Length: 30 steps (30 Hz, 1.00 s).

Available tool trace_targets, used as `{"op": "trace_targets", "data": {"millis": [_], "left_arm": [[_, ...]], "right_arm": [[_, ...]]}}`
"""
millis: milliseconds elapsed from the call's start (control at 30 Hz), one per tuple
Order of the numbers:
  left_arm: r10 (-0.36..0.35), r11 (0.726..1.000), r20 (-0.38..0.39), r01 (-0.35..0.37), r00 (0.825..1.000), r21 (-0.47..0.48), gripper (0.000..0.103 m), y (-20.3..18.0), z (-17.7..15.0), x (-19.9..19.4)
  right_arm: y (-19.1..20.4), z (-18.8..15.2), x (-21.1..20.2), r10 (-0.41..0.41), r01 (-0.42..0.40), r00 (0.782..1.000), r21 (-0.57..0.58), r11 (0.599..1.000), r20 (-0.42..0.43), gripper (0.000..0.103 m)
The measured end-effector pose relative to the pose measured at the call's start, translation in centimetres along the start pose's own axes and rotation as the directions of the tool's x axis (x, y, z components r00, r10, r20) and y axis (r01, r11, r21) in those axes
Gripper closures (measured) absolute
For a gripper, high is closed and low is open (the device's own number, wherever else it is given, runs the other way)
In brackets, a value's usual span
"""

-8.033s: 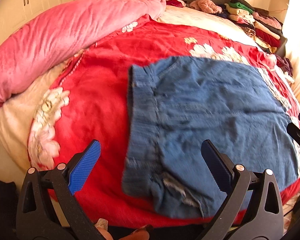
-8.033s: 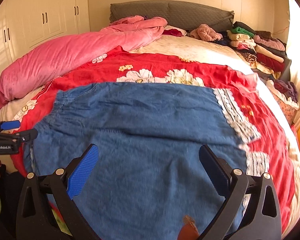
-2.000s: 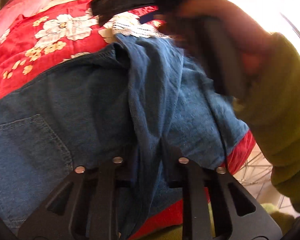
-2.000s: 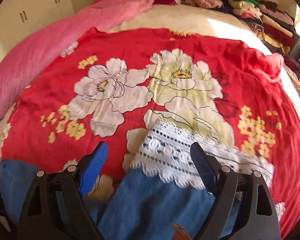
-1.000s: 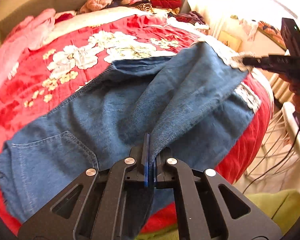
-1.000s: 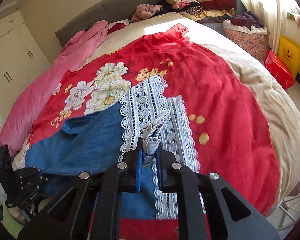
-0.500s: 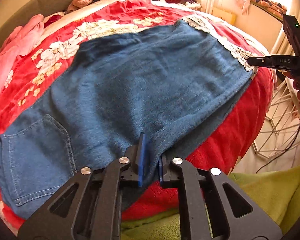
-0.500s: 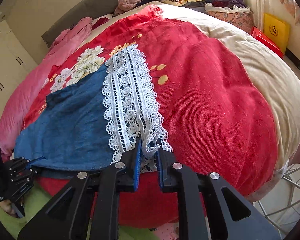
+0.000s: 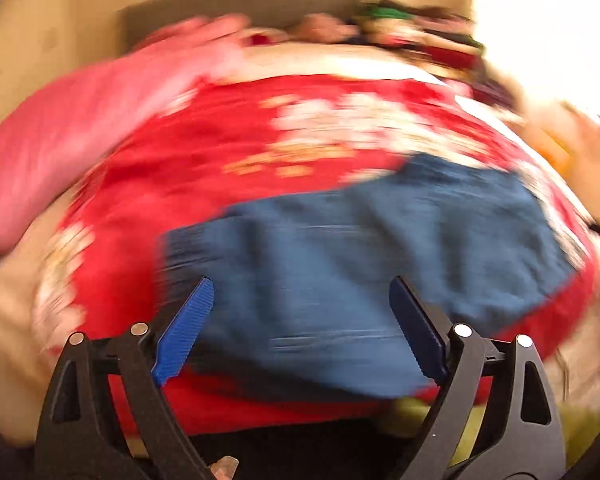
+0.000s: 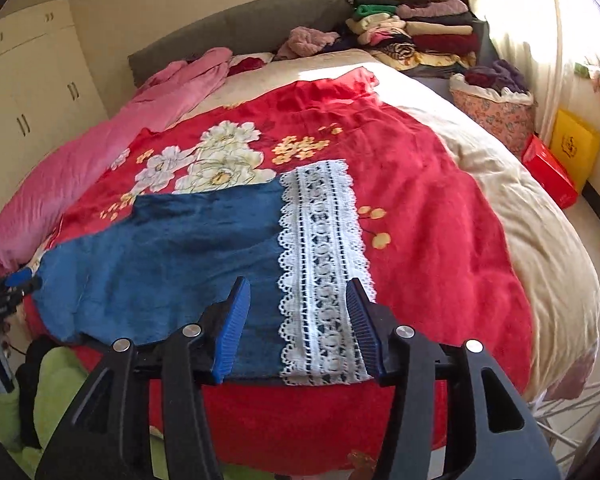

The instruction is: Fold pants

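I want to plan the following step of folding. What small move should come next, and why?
Probably move both grippers to the lace hem end and fold it toward the other end: the jeans lie flat, halved lengthwise, on the red blanket, and the opening right gripper and left gripper hold nothing.

My left wrist camera looks steeply down from the near edge of the bed, its picture smeared by motion, with the left gripper [image 9: 300, 322] low in frame. My right wrist camera, sharp, looks down from close above the same edge. Both views share the jeans [image 9: 364, 264] [image 10: 172, 256], the red flowered cover [image 9: 188, 152] [image 10: 420, 200] and the grey headboard [image 9: 240, 4] [image 10: 252, 28] at top.
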<state>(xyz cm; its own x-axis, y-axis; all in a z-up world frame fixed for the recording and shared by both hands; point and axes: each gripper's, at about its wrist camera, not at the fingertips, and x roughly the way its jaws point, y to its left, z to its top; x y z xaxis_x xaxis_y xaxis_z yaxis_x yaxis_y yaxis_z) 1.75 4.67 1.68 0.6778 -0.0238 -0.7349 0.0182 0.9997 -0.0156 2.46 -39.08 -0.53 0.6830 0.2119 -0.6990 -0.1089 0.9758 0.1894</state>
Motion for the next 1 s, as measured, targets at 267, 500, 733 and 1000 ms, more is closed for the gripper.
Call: {"op": "trace_targets", "data": {"millis": [267, 500, 733, 1000], "left_arm": [[-0.077, 0.977, -0.104, 0.054, 0.992, -0.208, 0.047, 4.7, -0.2, 4.6], [0.004, 0.985, -0.027, -0.009, 1.000, -0.174, 0.064, 5.5, 2.2, 3.5], [0.038, 0.981, -0.048, -0.046, 0.998, -0.191, 0.046, 6.6, 1.0, 3.1], [-0.051, 0.999, 0.103, 0.049, 0.993, 0.019, 0.027, -2.2, 2.3, -0.5]], "right_arm": [[-1.4, -1.6, 3.6, 0.005, 0.001, 0.993, 0.049, 0.999, -0.121, 0.054], [-1.8, -2.1, 3.6, 0.021, -0.013, 0.991, 0.060, 0.998, -0.134, 0.054], [-1.3, -1.7, 3.0, 0.013, -0.008, 0.993, 0.038, 0.999, -0.121, 0.054], [1.0, -1.2, 2.8, 0.089, -0.090, 0.992, -0.009, 0.996, -0.092, 0.054]]}}
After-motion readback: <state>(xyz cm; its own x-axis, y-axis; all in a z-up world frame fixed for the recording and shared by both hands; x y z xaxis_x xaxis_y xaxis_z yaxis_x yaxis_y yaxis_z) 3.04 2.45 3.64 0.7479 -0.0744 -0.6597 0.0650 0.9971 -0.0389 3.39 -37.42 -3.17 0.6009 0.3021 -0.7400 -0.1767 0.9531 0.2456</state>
